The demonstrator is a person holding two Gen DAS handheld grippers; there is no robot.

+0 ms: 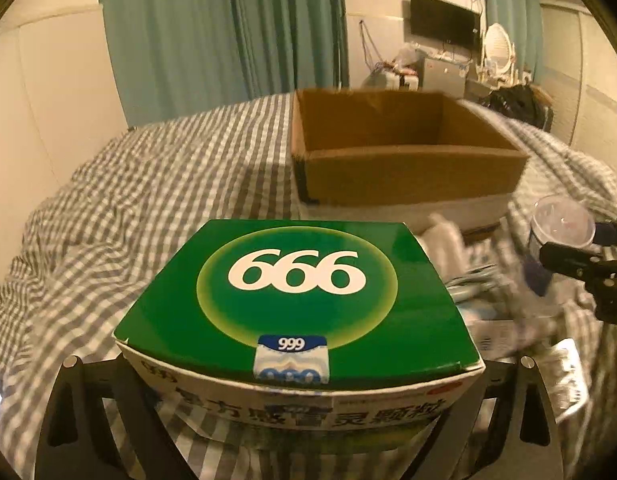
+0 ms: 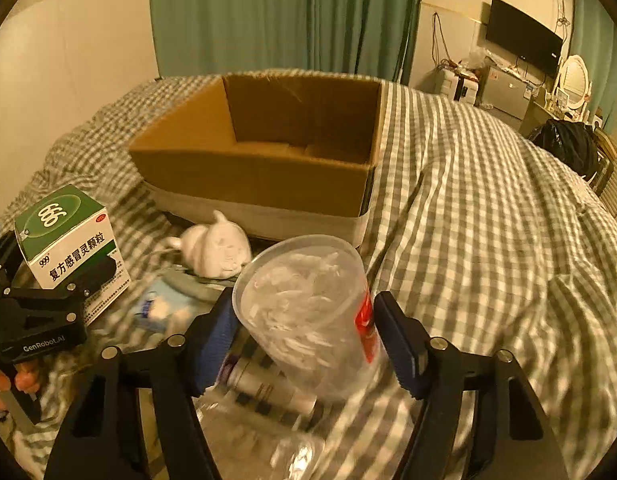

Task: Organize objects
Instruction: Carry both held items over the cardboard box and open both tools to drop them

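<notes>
Currently green medicine box (image 1: 296,304) is sitting clamped in the left gripper (image 1: 292,412), lifted over the checked bedspread (image 1: 148,184). Clear plastic cup (image 2: 308,312) is sitting between the right gripper's (image 2: 308,340) blue pads (image 2: 214,336), jaws closing on it, just before the open cardboard box (image 2: 260,176). White figurine (image 2: 214,250) is lying near that box's front.

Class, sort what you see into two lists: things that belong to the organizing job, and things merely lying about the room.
Job: green box in left claw; clear tub in right claw; carton; white figurine.

Lying about: TV; mirror; black bag.
</notes>
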